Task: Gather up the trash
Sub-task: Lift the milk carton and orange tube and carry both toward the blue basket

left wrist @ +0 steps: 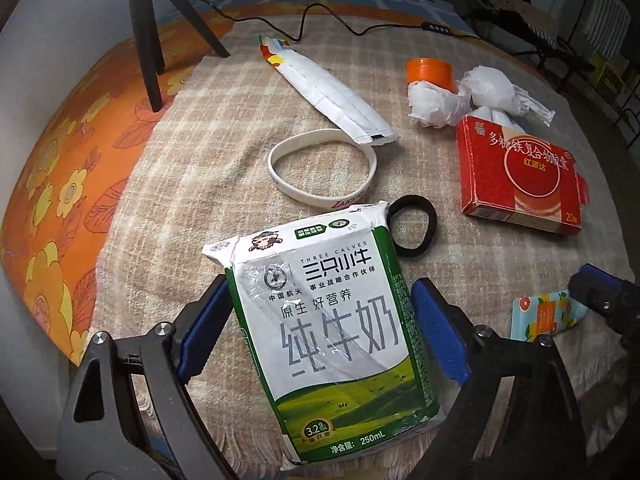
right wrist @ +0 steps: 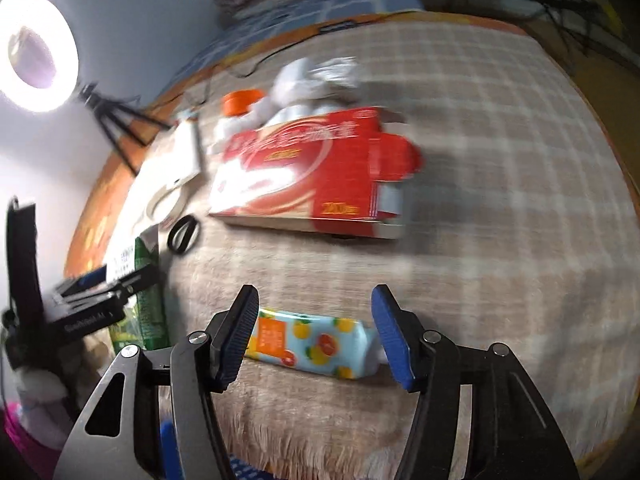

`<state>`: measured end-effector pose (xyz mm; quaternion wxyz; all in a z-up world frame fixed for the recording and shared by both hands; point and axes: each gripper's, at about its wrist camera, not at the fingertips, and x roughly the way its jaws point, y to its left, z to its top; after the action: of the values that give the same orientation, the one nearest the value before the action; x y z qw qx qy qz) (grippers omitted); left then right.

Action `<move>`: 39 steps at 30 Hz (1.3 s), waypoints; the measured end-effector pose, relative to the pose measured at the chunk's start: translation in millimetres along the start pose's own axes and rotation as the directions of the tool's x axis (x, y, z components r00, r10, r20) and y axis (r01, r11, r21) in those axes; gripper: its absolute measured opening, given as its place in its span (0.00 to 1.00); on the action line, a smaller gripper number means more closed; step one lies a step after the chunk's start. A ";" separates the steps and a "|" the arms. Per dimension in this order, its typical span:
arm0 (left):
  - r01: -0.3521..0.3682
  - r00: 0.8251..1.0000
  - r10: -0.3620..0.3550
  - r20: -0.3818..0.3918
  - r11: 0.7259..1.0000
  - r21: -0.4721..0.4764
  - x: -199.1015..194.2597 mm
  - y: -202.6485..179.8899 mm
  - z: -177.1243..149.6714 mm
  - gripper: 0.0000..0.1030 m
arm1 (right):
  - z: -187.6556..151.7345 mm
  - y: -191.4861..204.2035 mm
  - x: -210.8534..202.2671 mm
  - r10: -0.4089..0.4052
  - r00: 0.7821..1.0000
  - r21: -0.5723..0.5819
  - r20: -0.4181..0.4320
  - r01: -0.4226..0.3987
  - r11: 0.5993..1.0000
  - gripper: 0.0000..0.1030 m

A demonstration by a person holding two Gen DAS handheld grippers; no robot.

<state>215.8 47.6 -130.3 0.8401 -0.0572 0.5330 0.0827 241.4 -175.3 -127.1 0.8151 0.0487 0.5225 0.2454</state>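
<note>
A checked blanket (left wrist: 192,128) covers the bench, with an orange flowered cloth (left wrist: 68,168) showing along its left edge. A black tripod (left wrist: 148,20) stands at the far left, and in the right wrist view a glowing ring light (right wrist: 38,52) sits above it.

Front and centre in the left view, the milk carton (left wrist: 332,328) lies on the blanket between the left tongs (left wrist: 320,324). Both blue pads sit right against its sides, so the tongs look clamped on the carton.

Far right, the red box (left wrist: 520,184) lies flat, one end flap open. Behind it are crumpled white wrappers (left wrist: 472,92) and an orange cap (left wrist: 428,70), all bunched close together.

Far centre, a long white pouch (left wrist: 324,92) lies at an angle, its near end overlapping a white wristband (left wrist: 320,168). A black hair band (left wrist: 412,224) lies just beside the carton's far right corner.

Over to the right wrist view, which is motion-blurred: the right tongs (right wrist: 316,336) are spread wide, straddling a small fruit-print packet (right wrist: 312,344) lying flat near the bench's near edge. The left pad is touching or just beside the packet's end; the right pad's contact I cannot tell.
</note>
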 end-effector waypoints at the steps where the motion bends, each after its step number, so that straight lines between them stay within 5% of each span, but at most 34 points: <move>1: -0.001 1.000 0.001 0.001 1.000 0.005 -1.8 1.4 -0.5 0.88 | 0.3 3.0 5.4 -0.010 0.999 -0.018 -0.034 0.009 1.000 0.56; 4: -0.003 1.000 0.003 0.009 1.000 0.021 -7.7 5.7 -3.2 0.88 | 2.9 11.8 11.2 -0.022 0.997 -0.064 -0.074 0.017 0.998 0.57; 9: 0.018 1.000 -0.017 -0.016 1.000 0.020 -4.6 15.3 -3.5 0.89 | -9.5 16.4 3.1 0.073 0.985 -0.054 -0.159 -0.083 0.995 0.57; 15: 0.023 0.999 -0.023 -0.033 1.000 -0.003 -9.1 23.3 -12.9 0.89 | -33.1 40.5 -2.1 -0.048 0.985 -0.287 -0.164 -0.001 0.958 0.65; 19: 0.030 0.998 -0.029 -0.052 1.000 0.009 -2.7 20.8 -22.4 0.90 | -43.0 61.7 18.8 -0.188 0.970 -0.434 -0.152 0.106 0.895 0.65; 23: 0.014 0.996 -0.013 -0.094 1.000 0.015 11.2 18.5 -26.5 0.92 | -46.0 67.4 25.6 -0.208 0.969 -0.449 -0.133 0.129 0.884 0.63; 30: 0.037 0.995 -0.041 -0.087 0.998 -0.046 1.4 32.7 -37.2 0.92 | -52.2 55.3 14.3 -0.181 0.976 -0.400 -0.124 0.118 0.909 0.35; 33: 0.028 0.996 -0.030 -0.085 0.999 -0.030 -2.2 35.3 -46.4 0.92 | -52.5 49.7 8.5 -0.190 0.975 -0.372 -0.111 0.137 0.918 0.10; 36: 0.048 0.995 -0.051 -0.083 0.998 -0.045 -4.0 39.1 -57.4 0.92 | -49.3 44.8 6.1 -0.178 0.978 -0.344 -0.110 0.130 0.930 0.07; 39: 0.037 0.998 -0.040 -0.057 0.998 -0.047 -9.2 41.9 -63.5 0.75 | -48.5 44.7 4.9 -0.174 0.979 -0.336 -0.104 0.130 0.933 0.07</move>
<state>147.3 76.2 -149.3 0.8244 -0.0889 0.5537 0.0769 184.9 -142.6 -138.0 0.7919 -0.1442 0.5296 0.2676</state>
